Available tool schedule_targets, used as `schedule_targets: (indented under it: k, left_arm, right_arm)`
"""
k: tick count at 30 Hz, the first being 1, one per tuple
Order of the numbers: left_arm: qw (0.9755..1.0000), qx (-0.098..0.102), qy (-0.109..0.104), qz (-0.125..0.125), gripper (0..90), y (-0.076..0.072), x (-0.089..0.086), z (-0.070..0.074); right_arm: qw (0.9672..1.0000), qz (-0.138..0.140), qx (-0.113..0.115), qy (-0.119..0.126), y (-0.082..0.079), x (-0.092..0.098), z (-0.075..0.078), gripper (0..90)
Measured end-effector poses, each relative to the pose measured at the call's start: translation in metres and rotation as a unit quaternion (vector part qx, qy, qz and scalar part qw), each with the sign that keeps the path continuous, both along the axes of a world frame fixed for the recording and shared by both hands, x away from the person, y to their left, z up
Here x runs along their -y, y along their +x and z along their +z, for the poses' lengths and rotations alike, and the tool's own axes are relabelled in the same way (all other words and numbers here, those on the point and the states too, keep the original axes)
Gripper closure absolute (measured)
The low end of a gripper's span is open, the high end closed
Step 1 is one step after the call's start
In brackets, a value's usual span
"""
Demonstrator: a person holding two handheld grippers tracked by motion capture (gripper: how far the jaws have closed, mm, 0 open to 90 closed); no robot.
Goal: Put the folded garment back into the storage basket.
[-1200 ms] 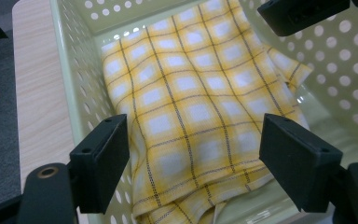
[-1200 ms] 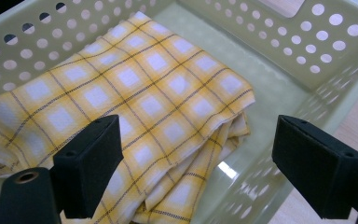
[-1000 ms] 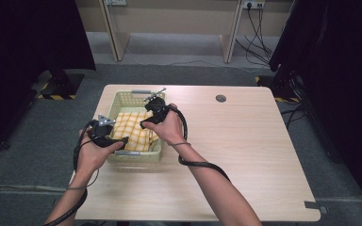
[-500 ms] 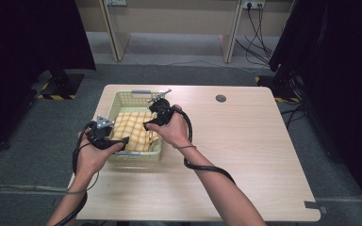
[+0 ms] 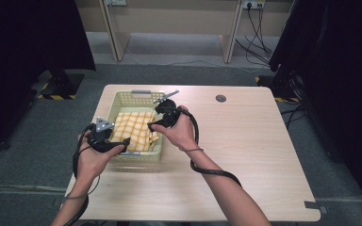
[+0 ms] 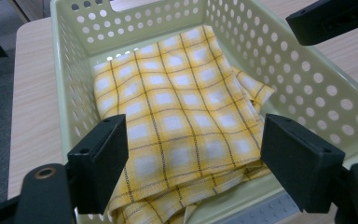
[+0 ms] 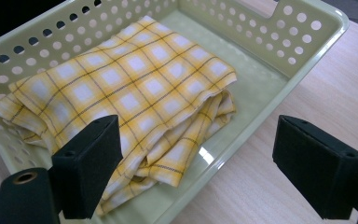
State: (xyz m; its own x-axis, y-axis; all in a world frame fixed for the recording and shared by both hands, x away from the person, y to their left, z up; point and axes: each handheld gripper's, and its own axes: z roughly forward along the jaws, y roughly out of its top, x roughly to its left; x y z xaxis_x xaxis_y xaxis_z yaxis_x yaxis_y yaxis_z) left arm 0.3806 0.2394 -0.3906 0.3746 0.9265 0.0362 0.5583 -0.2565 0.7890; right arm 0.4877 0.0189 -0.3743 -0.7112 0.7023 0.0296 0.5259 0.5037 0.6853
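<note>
The left tongs (image 6: 193, 163) stand spread wide, their two black jaws apart with nothing between them but air; they hang over the near end of the basket (image 6: 307, 88), above the near edge of the folded cloth (image 6: 182, 112), and touch neither. The right tongs (image 7: 196, 163) are spread just as wide and hold nothing; one jaw sits over the cloth (image 7: 121, 88), the other out over the bare wood beyond the basket's rim (image 7: 261, 100).

In the high view the left tongs (image 5: 120, 142) sit at the basket's (image 5: 136, 96) near left corner and the right tongs (image 5: 154, 124) at its right side, each gripped in one of the person's hands, cables trailing back along the forearms.

The yellow checked cloth (image 5: 134, 129) lies folded flat on the bottom of the pale green perforated basket, which stands on the left half of a light wooden table (image 5: 245, 155). A small round dark cap (image 5: 220, 98) is set into the tabletop towards the far edge, well apart from the basket.

Around the table the high view shows grey floor, dark curtains at both sides, and cables (image 5: 257, 28) running to a wall socket at the back.

The right gripper view shows the cloth's stacked layers at its open folded edge, slightly splayed. The left gripper view shows a jaw of the other tongs at its upper right corner, above the basket's wall.
</note>
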Motion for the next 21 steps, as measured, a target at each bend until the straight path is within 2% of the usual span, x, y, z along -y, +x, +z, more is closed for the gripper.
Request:
schedule_targets:
  k: [21]
  left_arm:
    - [0.9999, 0.01, -0.007, 0.002, 23.2, -0.011, -0.001, -0.001]
  right_arm:
    - [0.9999, -0.004, 0.008, 0.012, -0.013, 0.027, 0.0, 15.8]
